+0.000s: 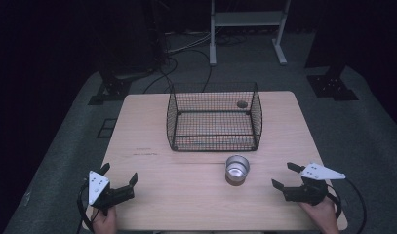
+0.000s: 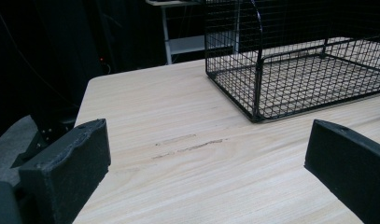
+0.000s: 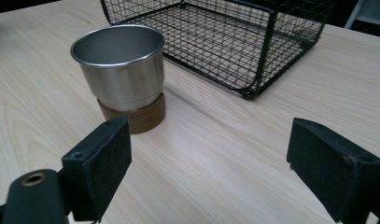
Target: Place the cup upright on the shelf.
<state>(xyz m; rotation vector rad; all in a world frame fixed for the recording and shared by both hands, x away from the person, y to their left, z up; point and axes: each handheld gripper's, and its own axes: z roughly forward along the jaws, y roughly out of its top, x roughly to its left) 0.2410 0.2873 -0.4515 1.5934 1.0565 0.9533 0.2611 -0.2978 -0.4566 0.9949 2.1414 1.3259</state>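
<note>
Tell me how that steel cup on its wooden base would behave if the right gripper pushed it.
The steel cup looks thin-walled, so probably light. It stands on a narrower wooden base, so a push near the rim may tip it. Its smooth, tapered wall might slip between the right gripper pads.

Pale wood-grain tabletop (image 1: 152, 131), a faint dark scuff (image 2: 187, 145) near its left middle. A black wire basket (image 1: 213, 117) sits toward the far edge; a steel cup (image 1: 236, 168) stands upright on a brown coaster (image 3: 141, 116) just in front, apart from it.
</note>
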